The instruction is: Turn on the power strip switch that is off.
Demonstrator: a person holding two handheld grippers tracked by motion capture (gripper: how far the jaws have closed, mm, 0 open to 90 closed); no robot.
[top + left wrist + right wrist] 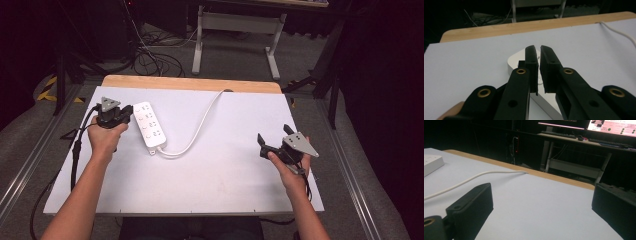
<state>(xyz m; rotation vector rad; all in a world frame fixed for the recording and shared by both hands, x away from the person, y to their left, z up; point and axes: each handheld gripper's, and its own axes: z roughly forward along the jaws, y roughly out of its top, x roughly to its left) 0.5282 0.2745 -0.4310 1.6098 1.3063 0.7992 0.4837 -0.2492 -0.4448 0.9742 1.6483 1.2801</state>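
Judging the white rigid plastic power strip [150,128] light and slippery, we advise gripping across its long sides. Left claw [538,62] nearly closed, empty; right claw [544,207] wide, empty.

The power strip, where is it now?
In the high view the power strip lies at the table's left, beside the left hand-held gripper, its cord running right.

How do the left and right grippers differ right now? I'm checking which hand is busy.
The left gripper has its jaws nearly shut; the right gripper has its jaws wide apart. The left gripper is at the white power strip; the right gripper is over bare white table, away from the strip. Both are hand-held with black jaws.
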